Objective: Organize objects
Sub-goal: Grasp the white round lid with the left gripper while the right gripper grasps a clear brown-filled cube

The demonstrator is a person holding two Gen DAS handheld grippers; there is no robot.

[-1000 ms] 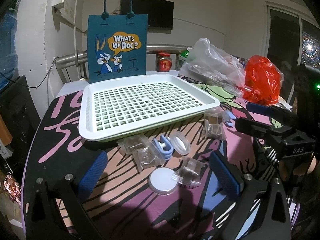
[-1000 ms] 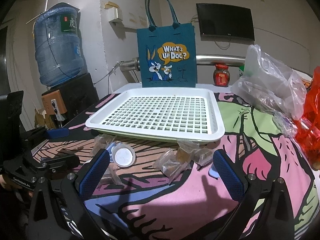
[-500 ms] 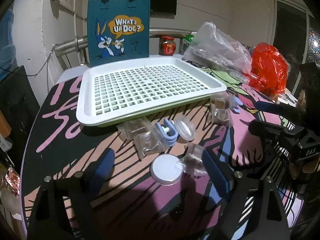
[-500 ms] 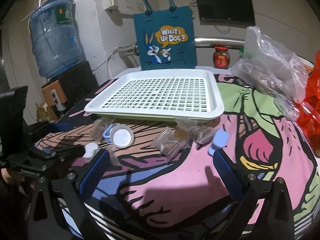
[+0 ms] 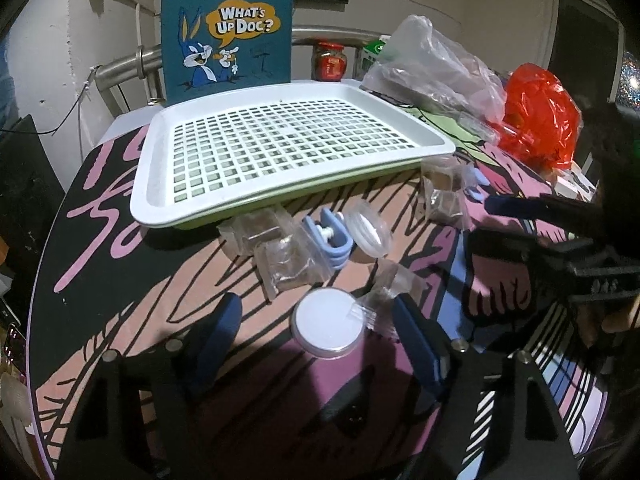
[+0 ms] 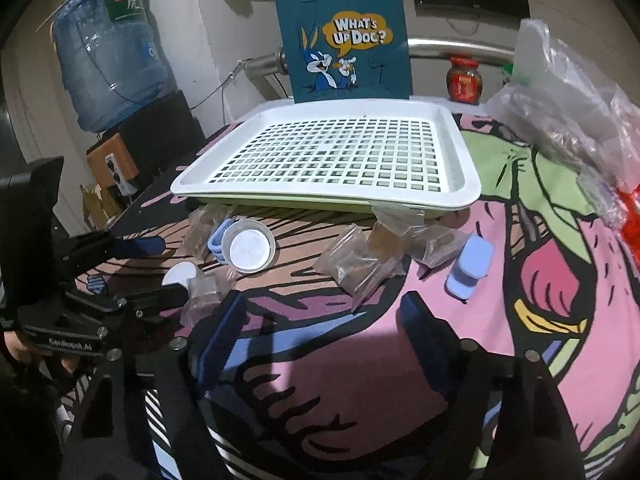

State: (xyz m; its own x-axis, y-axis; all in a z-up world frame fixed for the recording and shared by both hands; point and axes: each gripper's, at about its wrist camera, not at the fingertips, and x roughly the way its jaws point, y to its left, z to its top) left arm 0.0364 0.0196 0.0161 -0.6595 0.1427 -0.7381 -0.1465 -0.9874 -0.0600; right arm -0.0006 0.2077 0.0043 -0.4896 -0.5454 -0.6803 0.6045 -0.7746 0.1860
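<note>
A white perforated tray [image 5: 160, 196] [image 6: 468, 184] lies on the patterned table with nothing in it. In front of it lie small clear bags [image 5: 288, 264] [image 6: 360, 264], a blue clip [image 5: 334, 240], a clear round lid [image 5: 368, 230] [image 6: 250, 246], a white round tin [image 5: 328, 326] [image 6: 180, 274] and a blue case [image 6: 470, 266]. My left gripper [image 5: 316, 332] is open, low over the table, with the white tin between its fingers. My right gripper [image 6: 320, 320] is open and empty, just short of the brown bags.
A teal "What's Up Doc?" bag [image 5: 226, 28] [image 6: 346, 40] stands behind the tray. Clear plastic bags [image 5: 436, 68] [image 6: 576, 108] and a red bag [image 5: 540, 120] lie at the right. A red jar [image 6: 464, 80] and a water bottle [image 6: 108, 60] stand at the back.
Both grippers have moved forward and down toward the items in front of the tray. The left gripper's fingers now flank the white tin. Nothing has been picked up.
</note>
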